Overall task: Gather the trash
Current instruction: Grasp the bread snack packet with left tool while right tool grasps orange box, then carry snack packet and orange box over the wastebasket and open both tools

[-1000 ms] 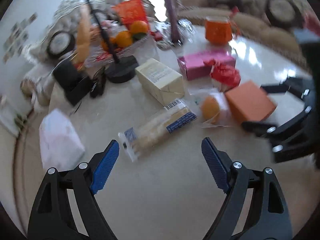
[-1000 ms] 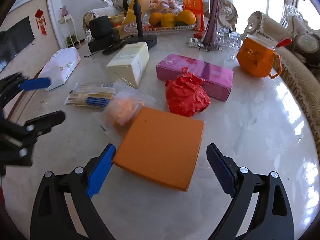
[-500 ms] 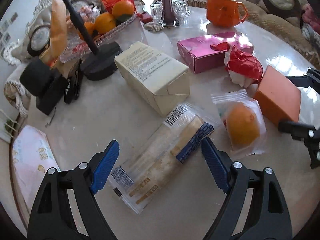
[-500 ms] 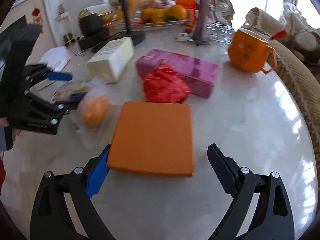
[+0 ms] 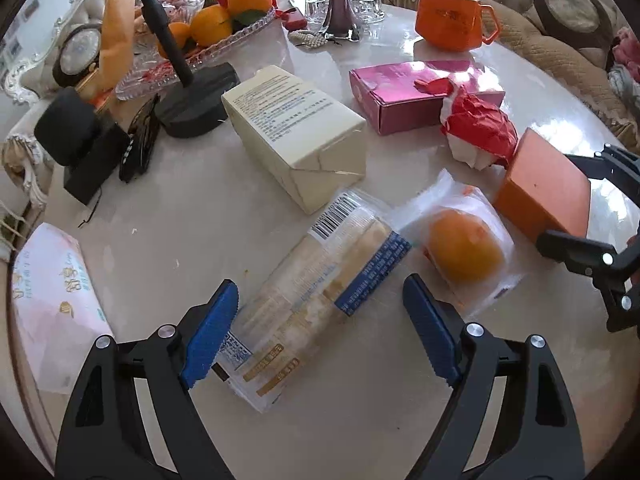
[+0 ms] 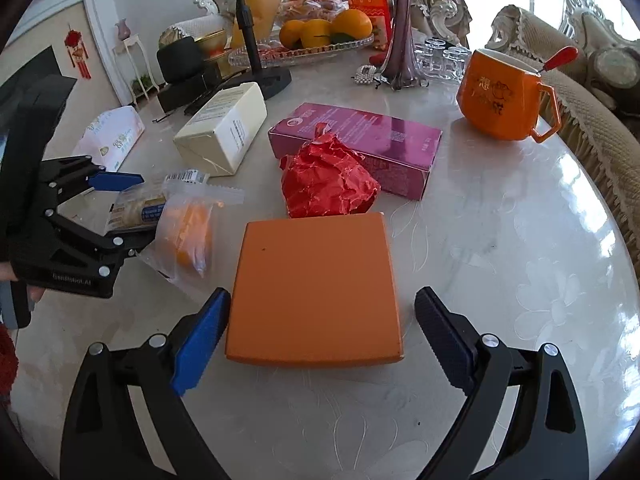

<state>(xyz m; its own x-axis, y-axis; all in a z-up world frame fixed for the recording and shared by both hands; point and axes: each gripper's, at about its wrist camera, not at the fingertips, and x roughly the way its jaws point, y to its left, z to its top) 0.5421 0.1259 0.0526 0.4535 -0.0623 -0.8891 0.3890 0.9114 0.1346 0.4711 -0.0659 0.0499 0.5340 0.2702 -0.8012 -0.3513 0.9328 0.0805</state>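
My left claw [image 5: 320,328] is closing around the clear plastic cracker packet [image 5: 316,296] lying on the marble counter [image 5: 180,216], pads not yet pressing. My right claw [image 6: 320,336] gapes around the flat orange cardboard box [image 6: 316,284]. Beyond lies crumpled red paper [image 6: 326,182].

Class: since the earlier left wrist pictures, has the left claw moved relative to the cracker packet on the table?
Yes. The left claw has come forward and down; the cracker packet now lies between its closing jaws.
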